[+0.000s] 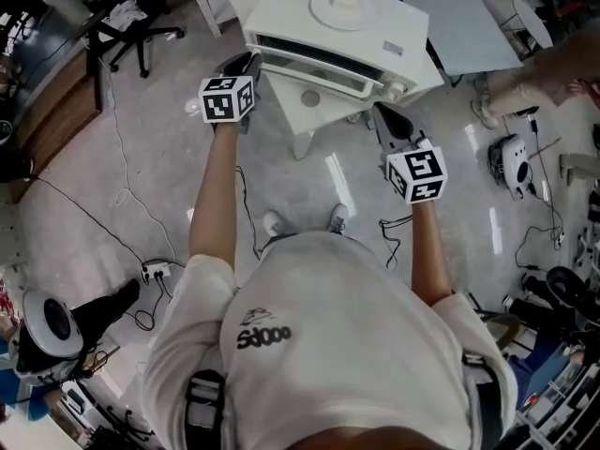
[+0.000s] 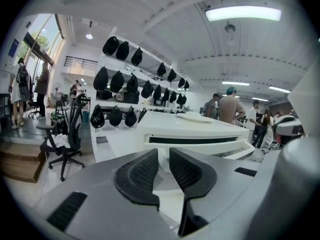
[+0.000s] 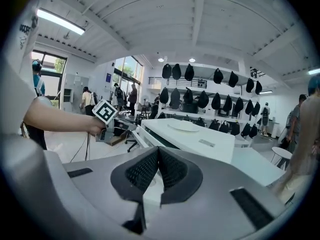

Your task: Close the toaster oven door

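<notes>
Head view: two grippers flank a white toaster oven whose door stands ajar.
The left gripper (image 1: 241, 64) sits just beside the door's left corner, jaws parted by a narrow gap with nothing between them, likely placed to nudge rather than grasp. Between the two, the toaster oven (image 1: 342, 26) stands on a small white stand (image 1: 314, 106). Its door (image 1: 317, 71) leans out at the top, so the closing push looks unfinished. The right gripper (image 1: 386, 112) hovers near the door's right corner, jaws pressed together and empty, a blunt tip suited to pushing.
</notes>
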Tool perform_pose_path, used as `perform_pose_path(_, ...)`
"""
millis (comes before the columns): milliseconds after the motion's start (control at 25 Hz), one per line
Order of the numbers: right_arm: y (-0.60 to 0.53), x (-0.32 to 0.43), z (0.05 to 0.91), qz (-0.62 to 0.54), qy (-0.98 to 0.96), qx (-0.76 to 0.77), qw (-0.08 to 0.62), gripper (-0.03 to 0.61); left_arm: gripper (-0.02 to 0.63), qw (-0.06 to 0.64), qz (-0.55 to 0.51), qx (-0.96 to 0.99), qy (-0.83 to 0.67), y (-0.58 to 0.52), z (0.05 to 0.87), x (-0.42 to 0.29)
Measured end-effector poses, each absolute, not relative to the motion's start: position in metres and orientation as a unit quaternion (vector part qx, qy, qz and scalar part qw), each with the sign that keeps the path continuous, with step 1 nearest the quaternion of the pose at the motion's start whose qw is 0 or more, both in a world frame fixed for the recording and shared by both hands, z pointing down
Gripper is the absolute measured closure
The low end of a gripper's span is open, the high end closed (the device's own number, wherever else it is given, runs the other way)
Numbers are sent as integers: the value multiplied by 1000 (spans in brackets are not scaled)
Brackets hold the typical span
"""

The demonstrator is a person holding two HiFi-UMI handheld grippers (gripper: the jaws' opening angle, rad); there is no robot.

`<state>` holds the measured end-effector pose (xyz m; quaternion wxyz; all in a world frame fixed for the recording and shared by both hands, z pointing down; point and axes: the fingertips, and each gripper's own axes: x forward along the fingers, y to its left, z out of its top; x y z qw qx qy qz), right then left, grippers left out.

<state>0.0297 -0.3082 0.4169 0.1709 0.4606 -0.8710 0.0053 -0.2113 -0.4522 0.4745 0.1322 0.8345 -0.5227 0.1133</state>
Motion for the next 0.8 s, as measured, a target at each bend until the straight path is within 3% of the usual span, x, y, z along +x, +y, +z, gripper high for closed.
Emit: perform_pose_path(800, -310, 85, 402, 1, -843, 511, 167, 571, 525, 115, 124, 828, -535, -479, 450, -199)
